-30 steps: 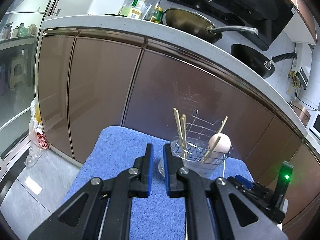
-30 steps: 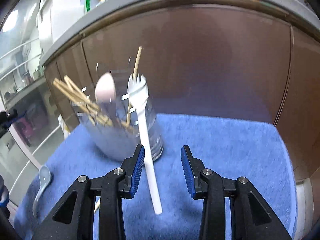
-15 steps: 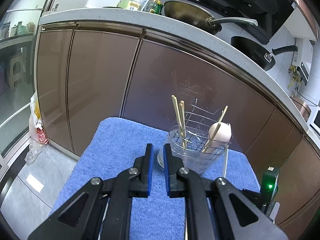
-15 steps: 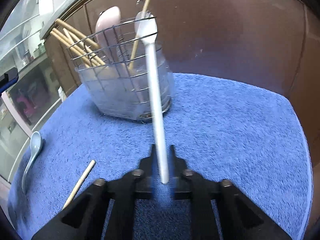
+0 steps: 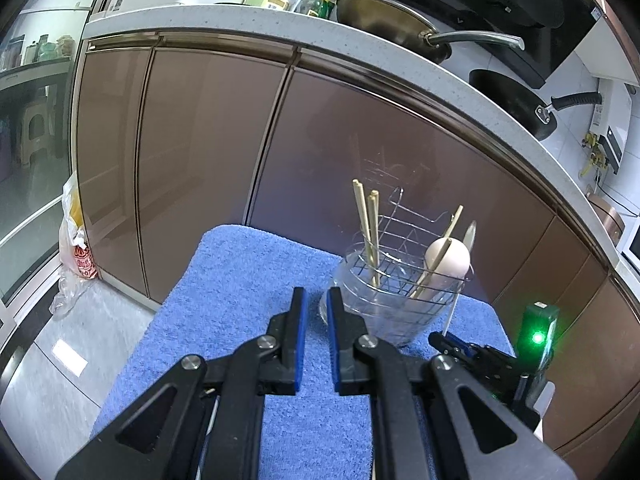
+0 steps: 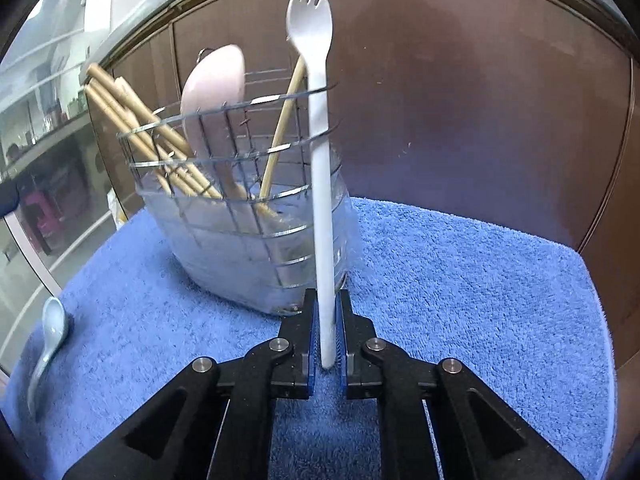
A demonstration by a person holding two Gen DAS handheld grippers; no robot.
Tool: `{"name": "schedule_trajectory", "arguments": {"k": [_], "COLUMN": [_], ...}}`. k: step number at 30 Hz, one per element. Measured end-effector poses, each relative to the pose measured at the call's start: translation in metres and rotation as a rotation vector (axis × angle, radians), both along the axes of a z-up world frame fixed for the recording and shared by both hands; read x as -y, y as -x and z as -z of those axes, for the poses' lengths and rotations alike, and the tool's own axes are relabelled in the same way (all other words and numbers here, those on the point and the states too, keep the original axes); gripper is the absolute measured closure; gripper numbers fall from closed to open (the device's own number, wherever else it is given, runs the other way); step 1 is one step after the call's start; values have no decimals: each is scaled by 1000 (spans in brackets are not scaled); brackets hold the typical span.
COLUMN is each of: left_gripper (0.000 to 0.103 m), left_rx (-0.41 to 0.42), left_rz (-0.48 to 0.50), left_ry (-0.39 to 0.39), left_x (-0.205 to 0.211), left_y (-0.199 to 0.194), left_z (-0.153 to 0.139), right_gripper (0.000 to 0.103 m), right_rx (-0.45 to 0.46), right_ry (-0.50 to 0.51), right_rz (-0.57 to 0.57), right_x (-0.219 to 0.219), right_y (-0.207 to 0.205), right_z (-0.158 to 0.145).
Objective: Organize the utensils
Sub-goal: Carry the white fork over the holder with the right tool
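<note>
Right wrist view: your right gripper point(image 6: 326, 336) has the white spork point(image 6: 320, 168) between its blue pads, low on the handle. The jaws are opening, yet the pads look to be still against the handle on both sides. The spork stands nearly upright, its long axis running straight up away from the fingers, tines at the top and handle end down near the blue towel point(image 6: 460, 280). It is outside the wire utensil holder point(image 6: 240, 216), just beside the holder's right wall and crossing in front of it.

Inside the holder you have a pink spoon point(image 6: 214, 84) with its bowl up, a bundle of wooden chopsticks point(image 6: 132, 120) leaning left, and one more chopstick point(image 6: 282, 128) leaning right, close behind the spork's neck. The holder's rim sits between the spork and the inside. A pale blue spoon point(image 6: 50, 332) lies flat on the towel at far left, well apart from the holder.

Left wrist view: your left gripper point(image 5: 316, 340) hovers over the towel just left of the holder point(image 5: 400, 292), its jaws slightly parted with nothing between them. Brown cabinet doors point(image 5: 200, 152) stand behind, with a countertop point(image 5: 280, 28) carrying pans and bottles above.
</note>
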State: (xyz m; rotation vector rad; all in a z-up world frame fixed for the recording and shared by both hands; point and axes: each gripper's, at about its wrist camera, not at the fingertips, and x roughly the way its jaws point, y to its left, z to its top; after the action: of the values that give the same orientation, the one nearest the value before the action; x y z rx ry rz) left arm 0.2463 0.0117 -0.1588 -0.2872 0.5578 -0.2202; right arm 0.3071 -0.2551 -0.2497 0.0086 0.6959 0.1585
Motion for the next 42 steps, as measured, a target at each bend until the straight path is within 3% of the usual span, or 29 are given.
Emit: {"name": "schedule_trajectory", "arguments": {"k": [1, 2, 8, 10, 16, 20, 25, 27, 42], "left_gripper": [93, 93, 93, 93, 93, 93, 93, 93, 93], "left_rx": [0, 0, -4, -8, -20, -25, -28, -33, -51], "left_rz": [-1, -2, -6, -6, 4, 4, -4, -8, -18], "left_ry": [1, 1, 2, 6, 5, 2, 6, 9, 18], "left_x": [-1, -2, -5, -5, -6, -10, -19, -22, -26], "left_y": [0, 0, 1, 0, -1, 0, 1, 2, 2], "left_z": [0, 0, 1, 2, 4, 5, 6, 7, 12], "right_gripper": [66, 60, 59, 66, 76, 79, 96, 98, 98], "right_rx": [-1, -3, 68, 114, 127, 68, -28, -34, 170], "right_ry": [-2, -6, -46, -73, -89, 1, 91, 102, -82], "right_rz": [8, 13, 38, 44, 20, 45, 71, 63, -2], "right_x": [2, 5, 24, 28, 6, -17, -32, -37, -35], "right_y": [1, 3, 24, 25, -6, -38, -69, -72, -51], "right_z": [-1, -3, -41, -67, -118, -124, -116, -116, -158]}}
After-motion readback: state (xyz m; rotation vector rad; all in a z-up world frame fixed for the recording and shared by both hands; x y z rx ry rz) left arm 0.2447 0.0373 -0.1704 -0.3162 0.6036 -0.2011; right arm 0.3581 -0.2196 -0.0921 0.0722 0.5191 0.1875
